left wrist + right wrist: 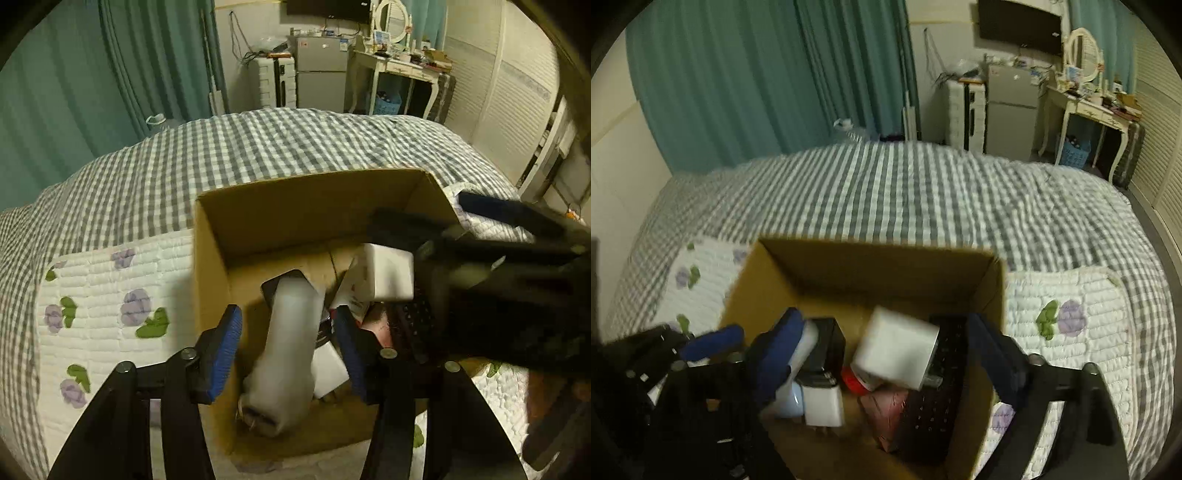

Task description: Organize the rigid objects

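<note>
An open cardboard box (306, 206) stands on the bed; it also shows in the right wrist view (871, 266). My left gripper (290, 332) is open over the box, with a blurred white bottle (291, 354) between its blue pads, apart from both. My right gripper (882, 343) is open over the box, and a blurred white cube (897, 349) sits between its fingers without touching them. The cube also shows in the left wrist view (388, 273). Inside lie a black keyboard-like slab (934, 398), a white charger (823, 406), a black block (827, 343) and a pink item (886, 410).
The box rests on a white floral quilt (110, 314) over a grey checked bedspread (240, 147). Teal curtains (757, 74), a small fridge (1008, 118) and a cluttered white dressing table (1086, 107) stand beyond the bed.
</note>
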The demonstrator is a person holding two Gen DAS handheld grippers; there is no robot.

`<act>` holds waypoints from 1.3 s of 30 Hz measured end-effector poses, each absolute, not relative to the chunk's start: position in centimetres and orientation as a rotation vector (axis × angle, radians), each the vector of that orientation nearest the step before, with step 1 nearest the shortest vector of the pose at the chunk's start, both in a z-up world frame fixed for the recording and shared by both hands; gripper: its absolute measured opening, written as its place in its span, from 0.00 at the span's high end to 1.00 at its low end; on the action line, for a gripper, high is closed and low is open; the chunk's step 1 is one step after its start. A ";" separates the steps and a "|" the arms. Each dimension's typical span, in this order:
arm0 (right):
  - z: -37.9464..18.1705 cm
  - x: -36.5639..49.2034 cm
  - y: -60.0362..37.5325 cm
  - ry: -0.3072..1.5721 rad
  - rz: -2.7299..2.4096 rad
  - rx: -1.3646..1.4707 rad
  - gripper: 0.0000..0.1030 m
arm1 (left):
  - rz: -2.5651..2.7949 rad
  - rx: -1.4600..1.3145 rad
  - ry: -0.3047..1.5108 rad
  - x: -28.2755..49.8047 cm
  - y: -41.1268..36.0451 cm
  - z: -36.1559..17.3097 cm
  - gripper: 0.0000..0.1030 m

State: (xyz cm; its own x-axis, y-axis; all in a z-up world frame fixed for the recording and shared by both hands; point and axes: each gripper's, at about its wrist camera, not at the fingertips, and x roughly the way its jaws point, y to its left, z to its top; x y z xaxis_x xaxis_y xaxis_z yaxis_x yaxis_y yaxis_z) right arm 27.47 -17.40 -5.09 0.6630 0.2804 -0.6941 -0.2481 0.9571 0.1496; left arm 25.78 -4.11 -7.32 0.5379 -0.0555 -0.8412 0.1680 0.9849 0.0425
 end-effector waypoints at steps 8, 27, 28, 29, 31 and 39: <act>3.0 22.3 -20.6 0.681 0.233 0.077 0.08 | -0.110 0.112 0.874 21.8 -4.1 0.6 0.37; 18.1 -1.3 -24.4 0.350 0.153 0.040 0.00 | -0.054 0.052 0.467 3.0 -3.0 17.7 0.28; 17.9 -1.8 -24.4 0.347 0.153 0.043 0.00 | -0.048 0.048 0.461 2.6 -2.8 17.5 0.28; 17.5 -2.2 -24.3 0.341 0.151 0.050 0.00 | -0.046 0.039 0.457 2.2 -2.6 17.0 0.28; 16.5 -2.6 -24.0 0.339 0.152 0.056 0.00 | -0.042 0.024 0.447 1.5 -2.1 16.1 0.28; 9.0 -3.2 -22.0 0.282 0.118 0.008 0.00 | 0.006 0.055 0.371 -0.4 -1.7 9.8 0.28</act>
State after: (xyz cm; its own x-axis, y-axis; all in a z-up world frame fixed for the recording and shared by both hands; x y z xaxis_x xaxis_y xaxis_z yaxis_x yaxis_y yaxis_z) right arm -3.24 -22.05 9.01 0.9537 0.1175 -0.2770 -0.1154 0.9930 0.0241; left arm -0.36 -1.71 9.85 0.9319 0.0156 -0.3624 0.0044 0.9985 0.0543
